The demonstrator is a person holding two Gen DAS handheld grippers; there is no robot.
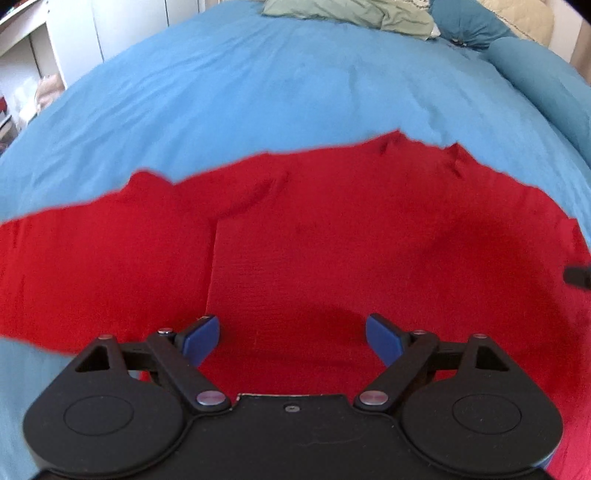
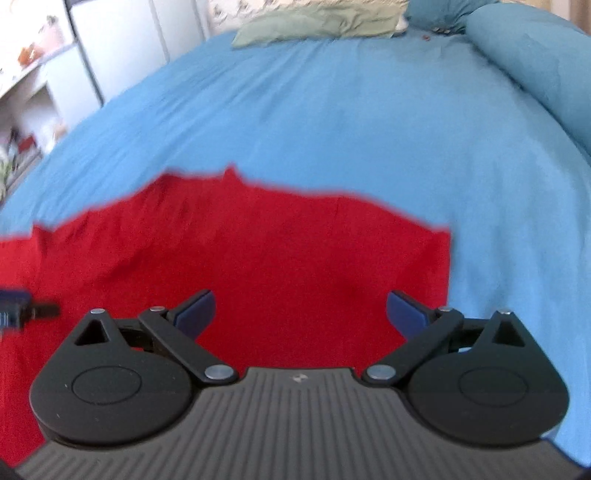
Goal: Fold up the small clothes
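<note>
A red garment (image 1: 332,240) lies spread flat on the blue bed cover (image 1: 258,96), a sleeve reaching out to the left. My left gripper (image 1: 291,338) is open and empty, hovering over the garment's near part. In the right wrist view the same red garment (image 2: 258,258) fills the lower left, its right edge near the middle right. My right gripper (image 2: 300,312) is open and empty above the garment's right side. The tip of the left gripper (image 2: 22,308) shows at that view's left edge, and the right gripper's tip (image 1: 578,275) at the left view's right edge.
A crumpled green cloth (image 1: 351,13) and teal pillows (image 1: 476,26) lie at the far end of the bed. A teal bolster (image 2: 535,62) runs along the right side. White shelves and cupboards (image 2: 74,66) stand beyond the bed's left edge.
</note>
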